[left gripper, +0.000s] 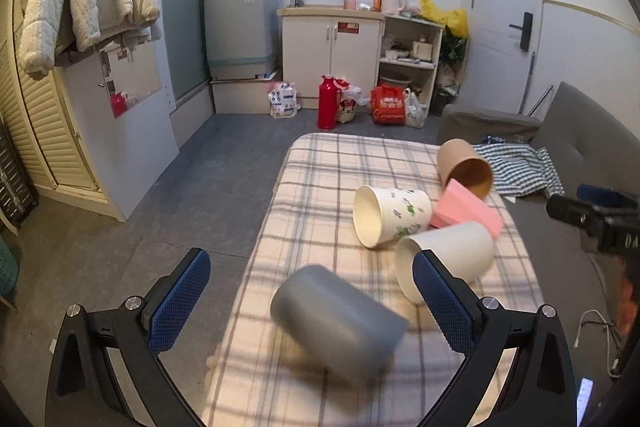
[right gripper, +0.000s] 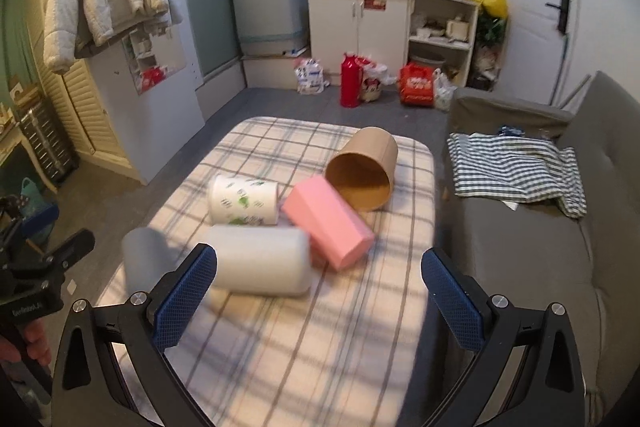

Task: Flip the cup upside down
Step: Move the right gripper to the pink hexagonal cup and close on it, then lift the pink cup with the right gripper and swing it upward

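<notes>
Several cups lie on their sides on a plaid-covered table [left gripper: 320, 167]. A grey cup [left gripper: 338, 323] lies nearest, between the fingers of my open left gripper [left gripper: 312, 291], untouched; it shows in the right wrist view [right gripper: 146, 259] too. A plain white cup [left gripper: 448, 259] [right gripper: 260, 261] lies beside it. A white floral cup [left gripper: 390, 215] [right gripper: 244, 201], a pink cup [left gripper: 468, 209] [right gripper: 328, 221] and a brown paper cup [left gripper: 464, 167] [right gripper: 366, 171] lie farther back. My right gripper [right gripper: 320, 287] is open and empty above the table's near part.
A grey sofa [right gripper: 540, 247] with a blue checked cloth [right gripper: 516, 167] runs along the table's right side. Grey floor lies left of the table. A red thermos [left gripper: 327, 103], bags, cabinets and a washing machine stand at the far wall.
</notes>
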### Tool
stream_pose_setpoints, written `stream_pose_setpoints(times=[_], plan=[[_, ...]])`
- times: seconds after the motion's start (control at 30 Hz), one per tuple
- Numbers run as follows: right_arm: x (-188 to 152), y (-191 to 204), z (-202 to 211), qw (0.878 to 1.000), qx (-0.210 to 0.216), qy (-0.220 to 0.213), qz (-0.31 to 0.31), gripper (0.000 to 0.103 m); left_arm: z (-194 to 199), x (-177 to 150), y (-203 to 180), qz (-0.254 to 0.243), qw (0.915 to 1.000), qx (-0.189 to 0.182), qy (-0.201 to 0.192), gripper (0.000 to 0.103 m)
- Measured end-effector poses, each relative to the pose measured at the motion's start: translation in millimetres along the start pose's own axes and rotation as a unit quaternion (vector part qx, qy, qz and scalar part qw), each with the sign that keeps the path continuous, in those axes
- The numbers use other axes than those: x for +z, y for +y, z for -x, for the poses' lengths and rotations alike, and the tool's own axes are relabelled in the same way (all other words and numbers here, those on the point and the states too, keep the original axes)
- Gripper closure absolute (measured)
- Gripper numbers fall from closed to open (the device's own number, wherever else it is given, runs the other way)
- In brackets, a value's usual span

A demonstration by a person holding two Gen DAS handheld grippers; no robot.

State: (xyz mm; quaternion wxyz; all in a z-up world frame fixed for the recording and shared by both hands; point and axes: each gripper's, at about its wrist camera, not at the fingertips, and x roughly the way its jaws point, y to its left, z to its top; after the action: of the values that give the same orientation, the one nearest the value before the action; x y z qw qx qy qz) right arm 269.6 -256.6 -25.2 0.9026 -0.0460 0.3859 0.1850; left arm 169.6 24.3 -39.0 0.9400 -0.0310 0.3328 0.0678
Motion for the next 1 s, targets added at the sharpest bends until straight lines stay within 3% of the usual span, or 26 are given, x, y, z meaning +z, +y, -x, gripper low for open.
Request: stream_pose_setpoints(times=[0.2,0.37,0.47,0.73,0.8,1.0], plan=[[23,-25,-74,0.998,0.02,0.059,0.014,0.01,-43,11,-9,0.001,0.9999,0.007,0.016,0.0],[24,-30,-123,0.994,0.046,0.097,0.013,0.012,-71,12,-13,-0.008,0.9995,0.007,0.029,0.0],[21,-31,-144,0.99,0.074,0.12,-0.003,0.02,-81,11,-14,-0.005,0.9992,0.0,0.039,0.0],[15,-26,-172,0.98,0.124,0.156,-0.027,0.02,-89,11,-15,-0.002,0.9987,-0.01,0.049,0.0],[13,-25,-176,0.976,0.134,0.166,-0.032,0.026,-89,11,-14,-0.001,0.9986,-0.012,0.052,0.0],[15,-24,-151,0.983,0.115,0.143,-0.031,0.035,-75,14,-14,-0.001,0.999,-0.009,0.044,0.0]])
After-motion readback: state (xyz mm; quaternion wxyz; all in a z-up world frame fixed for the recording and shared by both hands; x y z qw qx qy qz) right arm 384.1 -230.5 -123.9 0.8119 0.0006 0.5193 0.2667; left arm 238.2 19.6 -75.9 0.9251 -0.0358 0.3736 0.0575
